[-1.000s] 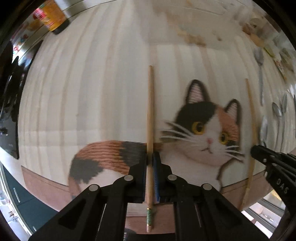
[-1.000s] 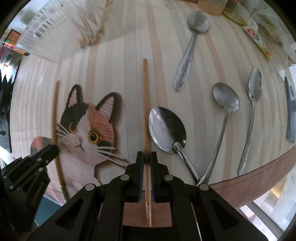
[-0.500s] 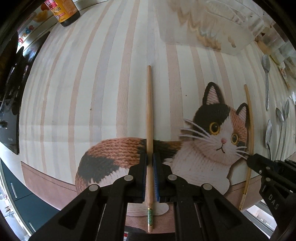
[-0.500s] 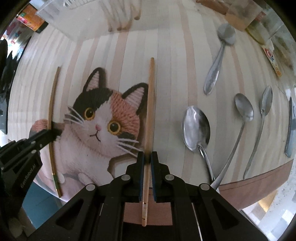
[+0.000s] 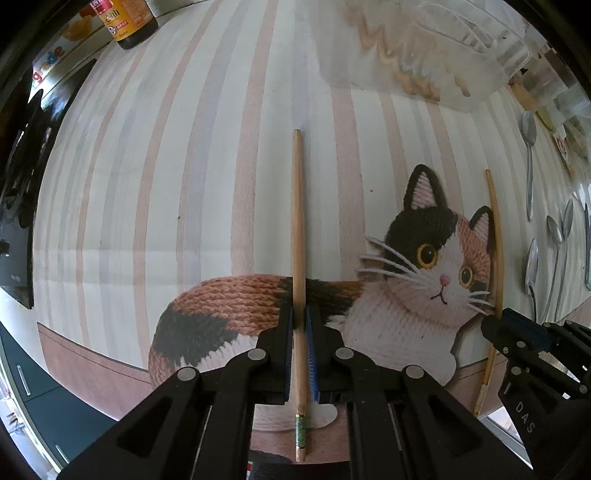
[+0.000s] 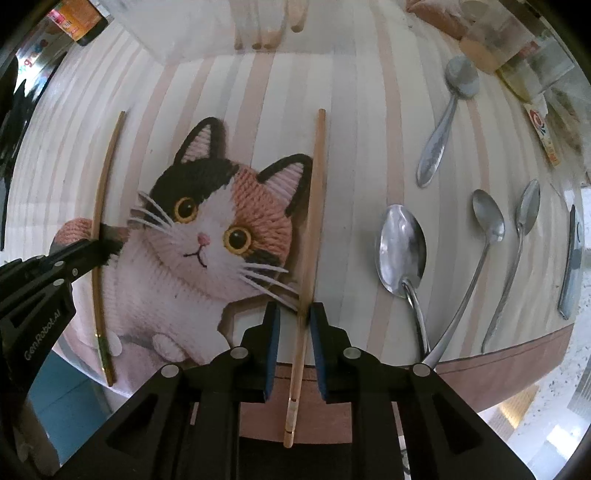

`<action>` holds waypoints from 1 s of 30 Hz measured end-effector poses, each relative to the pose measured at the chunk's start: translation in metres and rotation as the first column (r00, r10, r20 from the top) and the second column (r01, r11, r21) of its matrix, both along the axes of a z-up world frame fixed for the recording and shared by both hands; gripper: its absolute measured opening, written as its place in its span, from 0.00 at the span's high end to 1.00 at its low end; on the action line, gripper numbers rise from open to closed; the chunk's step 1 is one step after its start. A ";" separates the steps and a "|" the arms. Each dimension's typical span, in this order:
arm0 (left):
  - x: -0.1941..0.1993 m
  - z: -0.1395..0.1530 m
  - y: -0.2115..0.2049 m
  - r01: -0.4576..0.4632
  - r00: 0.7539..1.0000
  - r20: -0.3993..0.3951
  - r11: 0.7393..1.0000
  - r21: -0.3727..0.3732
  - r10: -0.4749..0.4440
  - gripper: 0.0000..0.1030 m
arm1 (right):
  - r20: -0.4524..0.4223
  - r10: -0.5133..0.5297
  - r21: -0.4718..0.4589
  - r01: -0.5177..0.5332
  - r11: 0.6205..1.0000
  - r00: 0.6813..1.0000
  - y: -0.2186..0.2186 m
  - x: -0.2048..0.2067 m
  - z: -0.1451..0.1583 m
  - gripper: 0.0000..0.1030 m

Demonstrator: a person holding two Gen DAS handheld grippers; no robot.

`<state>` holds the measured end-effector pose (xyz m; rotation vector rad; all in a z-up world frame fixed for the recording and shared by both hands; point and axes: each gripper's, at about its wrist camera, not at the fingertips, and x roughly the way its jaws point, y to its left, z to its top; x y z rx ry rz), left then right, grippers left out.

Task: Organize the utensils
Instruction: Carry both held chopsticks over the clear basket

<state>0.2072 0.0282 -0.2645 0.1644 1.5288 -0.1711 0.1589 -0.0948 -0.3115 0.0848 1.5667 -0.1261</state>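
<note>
My left gripper point(image 5: 299, 314) is shut on a wooden chopstick point(image 5: 297, 236) with a green band near its butt; it points away over the cat-print mat point(image 5: 184, 184). My right gripper point(image 6: 294, 312) has its jaws parted around a second wooden chopstick point(image 6: 314, 206), which leans against the right pad over the cat's ear. Each gripper and its chopstick also shows in the other view: the right gripper point(image 5: 495, 325) with its chopstick point(image 5: 496, 236), the left gripper point(image 6: 99, 245) with its chopstick point(image 6: 101, 206). Several steel spoons point(image 6: 402, 247) lie on the mat to the right.
A clear plastic organizer tray point(image 5: 424, 48) stands at the far side of the mat, holding wooden utensils point(image 6: 266, 37). A sauce bottle point(image 5: 127, 22) stands far left. A dark utensil point(image 6: 570, 258) lies at the far right. Jars and packets point(image 6: 517, 62) crowd the far right corner.
Both grippers pulled back toward the mat's near edge and shifted left. The right gripper's jaws opened, and its chopstick now sits loose and tilted between them.
</note>
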 end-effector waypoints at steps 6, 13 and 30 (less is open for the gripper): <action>-0.002 -0.002 0.002 -0.004 1.000 0.010 1.000 -0.001 0.004 0.95 | 0.019 -0.022 0.003 0.022 1.000 1.000 -0.013 -0.005 0.004 0.93; -0.014 0.008 0.006 0.000 0.998 0.058 1.000 0.031 -0.002 0.96 | 0.065 -0.019 0.024 0.017 1.000 0.998 -0.007 -0.018 0.017 0.93; 0.020 0.160 0.005 -0.031 0.942 0.327 0.992 -0.122 0.070 0.96 | 0.309 -0.035 0.168 -0.018 0.986 0.950 -0.034 0.014 0.150 0.93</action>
